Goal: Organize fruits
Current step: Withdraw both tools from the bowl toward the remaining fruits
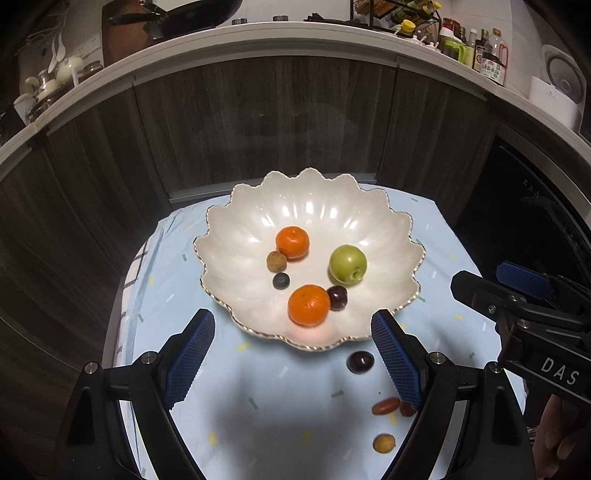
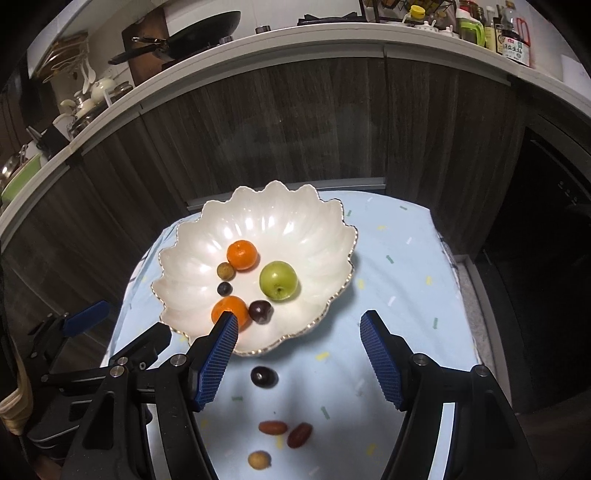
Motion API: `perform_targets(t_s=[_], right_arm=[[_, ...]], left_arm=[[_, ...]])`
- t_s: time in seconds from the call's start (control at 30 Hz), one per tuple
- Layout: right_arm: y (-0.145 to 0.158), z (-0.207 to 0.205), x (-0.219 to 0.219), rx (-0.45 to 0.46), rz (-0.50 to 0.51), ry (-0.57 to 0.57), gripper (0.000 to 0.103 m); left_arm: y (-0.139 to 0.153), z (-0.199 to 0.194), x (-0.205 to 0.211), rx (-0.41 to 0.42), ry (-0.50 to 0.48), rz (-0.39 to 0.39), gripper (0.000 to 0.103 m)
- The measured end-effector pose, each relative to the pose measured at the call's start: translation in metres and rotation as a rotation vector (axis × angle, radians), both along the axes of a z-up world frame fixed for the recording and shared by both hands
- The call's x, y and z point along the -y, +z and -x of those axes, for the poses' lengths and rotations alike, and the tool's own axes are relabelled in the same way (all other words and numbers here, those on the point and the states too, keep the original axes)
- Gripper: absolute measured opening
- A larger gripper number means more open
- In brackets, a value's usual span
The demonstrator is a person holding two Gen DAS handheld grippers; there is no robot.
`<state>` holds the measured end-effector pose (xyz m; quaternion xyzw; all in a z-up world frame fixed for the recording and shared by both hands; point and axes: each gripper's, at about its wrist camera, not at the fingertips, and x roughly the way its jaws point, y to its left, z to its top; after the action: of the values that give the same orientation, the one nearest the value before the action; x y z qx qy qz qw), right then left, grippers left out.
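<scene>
Hovering spread and empty, both the left gripper [image 1: 293, 360] and right gripper [image 2: 299, 360] frame the dark grape [image 2: 263, 377] (lower centre), awaiting transfer into the bowl [image 2: 207, 229].

tongs [image 1: 293, 354]: black frames | blue ribbed pads [image 2: 380, 360] | silver screws | white "DAS" lettering

In the left wrist view, the right finger pad [image 1: 397, 365] of the left gripper [image 1: 293, 360] covers most of one reddish oblong fruit [image 1: 406, 409], leaving only a sliver. The right gripper [image 1: 517, 291] runs off the right edge, so its far finger is mostly hidden. In the right wrist view, the right gripper's left pad [image 2: 218, 360] overlaps the lower edge of the near tangerine [image 2: 229, 309] and part of the scalloped bowl's rim [image 2: 258, 350]. Bottle labels on the kitchen counter [image 2: 332, 33] are too small to read
</scene>
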<state>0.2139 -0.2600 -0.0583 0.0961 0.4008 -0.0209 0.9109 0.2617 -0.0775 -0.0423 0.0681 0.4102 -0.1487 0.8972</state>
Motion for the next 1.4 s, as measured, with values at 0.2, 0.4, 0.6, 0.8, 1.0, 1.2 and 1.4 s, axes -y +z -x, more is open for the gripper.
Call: perform_targets(t_s=[0.2,0.4,0.6,0.8,1.0,1.2,1.4], right_arm=[[-0.002,0.016,0.006,-0.005,0.014,0.002,0.069],[-0.007,0.03,0.011,-0.012,0.027,0.02,0.069],[-0.014,0.041,0.012,-0.026,0.056,0.065,0.069],[-0.025,0.048,0.014,-0.055,0.073,0.116,0.069],[-0.042,0.053,0.012,-0.094,0.078,0.172,0.069],[-0.061,0.055,0.011,-0.143,0.08,0.226,0.069],[-0.077,0.053,0.005,-0.182,0.095,0.312,0.069]], left_arm=[[-0.002,0.017,0.005,-0.008,-0.005,-0.004,0.087],[-0.007,0.036,0.011,-0.016,-0.008,-0.017,0.087],[-0.017,0.054,0.016,-0.039,-0.014,-0.028,0.086],[-0.032,0.069,0.022,-0.067,-0.031,-0.048,0.085],[-0.05,0.084,0.029,-0.106,-0.052,-0.065,0.08],[-0.071,0.093,0.037,-0.147,-0.073,-0.077,0.077],[-0.088,0.099,0.045,-0.189,-0.097,-0.082,0.069]])
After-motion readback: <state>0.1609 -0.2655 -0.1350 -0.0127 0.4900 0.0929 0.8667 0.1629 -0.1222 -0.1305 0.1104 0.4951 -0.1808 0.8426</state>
